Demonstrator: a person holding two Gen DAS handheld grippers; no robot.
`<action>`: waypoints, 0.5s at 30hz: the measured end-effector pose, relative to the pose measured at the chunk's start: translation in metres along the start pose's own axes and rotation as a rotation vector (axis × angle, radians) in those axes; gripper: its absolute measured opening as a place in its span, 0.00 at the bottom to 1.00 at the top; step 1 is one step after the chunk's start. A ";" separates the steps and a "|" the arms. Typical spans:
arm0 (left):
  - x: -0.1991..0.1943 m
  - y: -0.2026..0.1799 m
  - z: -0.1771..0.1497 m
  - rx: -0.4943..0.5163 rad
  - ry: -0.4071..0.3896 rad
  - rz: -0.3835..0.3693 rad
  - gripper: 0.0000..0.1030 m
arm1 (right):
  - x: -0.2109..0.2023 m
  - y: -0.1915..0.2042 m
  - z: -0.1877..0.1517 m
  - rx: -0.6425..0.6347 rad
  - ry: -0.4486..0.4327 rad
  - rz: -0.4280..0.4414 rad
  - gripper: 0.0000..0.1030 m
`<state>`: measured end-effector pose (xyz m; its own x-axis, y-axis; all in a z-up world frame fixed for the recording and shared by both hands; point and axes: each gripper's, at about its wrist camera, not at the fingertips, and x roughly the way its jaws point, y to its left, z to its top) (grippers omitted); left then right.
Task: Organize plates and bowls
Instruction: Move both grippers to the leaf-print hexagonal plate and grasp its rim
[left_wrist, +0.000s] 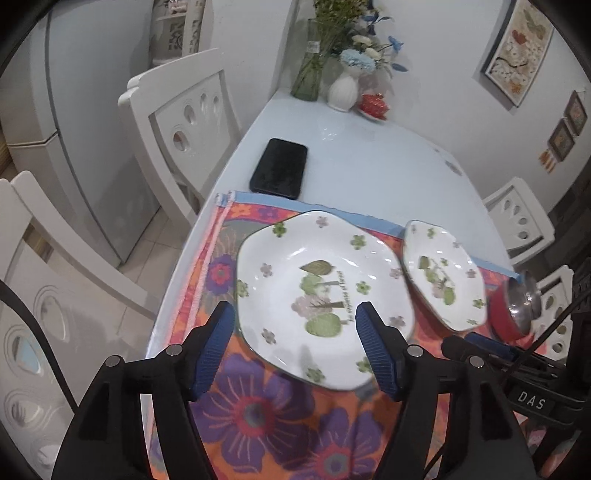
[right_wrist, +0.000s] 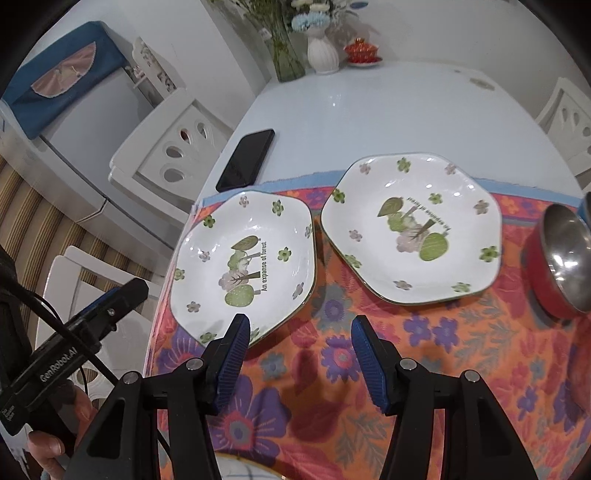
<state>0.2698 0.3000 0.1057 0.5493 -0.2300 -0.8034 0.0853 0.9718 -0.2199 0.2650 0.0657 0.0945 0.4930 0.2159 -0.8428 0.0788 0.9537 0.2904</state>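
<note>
Two white hexagonal plates with green tree and flower prints lie side by side on a floral cloth (right_wrist: 332, 387). My left gripper (left_wrist: 294, 308) is open and hovers over the near edge of the left plate (left_wrist: 317, 251), one finger beside its rim and one above it, pads not pressing. The right plate (left_wrist: 443, 273) lies beyond it. In the right wrist view, my right gripper (right_wrist: 301, 321) stands open over bare cloth, just in front of the gap between the left plate (right_wrist: 243, 258) and the right plate (right_wrist: 413, 229). A red bowl (right_wrist: 565, 258) with a steel inside sits at the far right.
A black phone (right_wrist: 245, 158) lies on the pale blue table (right_wrist: 388, 110) behind the cloth. Vases with flowers (right_wrist: 323, 51) and a red lidded cup (right_wrist: 362, 50) stand at the far end. White chairs (left_wrist: 184, 122) flank the table. A hand (right_wrist: 48, 443) holds the left gripper's handle.
</note>
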 end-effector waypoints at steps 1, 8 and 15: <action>0.006 0.002 0.001 -0.007 0.008 0.001 0.64 | 0.006 -0.001 0.001 0.003 0.009 0.001 0.53; 0.040 0.016 0.009 -0.055 0.036 -0.027 0.60 | 0.040 -0.006 0.012 0.012 0.043 0.010 0.53; 0.066 0.027 0.011 -0.080 0.068 -0.035 0.52 | 0.070 -0.004 0.022 0.005 0.076 0.008 0.53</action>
<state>0.3177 0.3112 0.0529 0.4894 -0.2692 -0.8295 0.0356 0.9565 -0.2895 0.3181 0.0722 0.0437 0.4267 0.2386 -0.8723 0.0799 0.9508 0.2992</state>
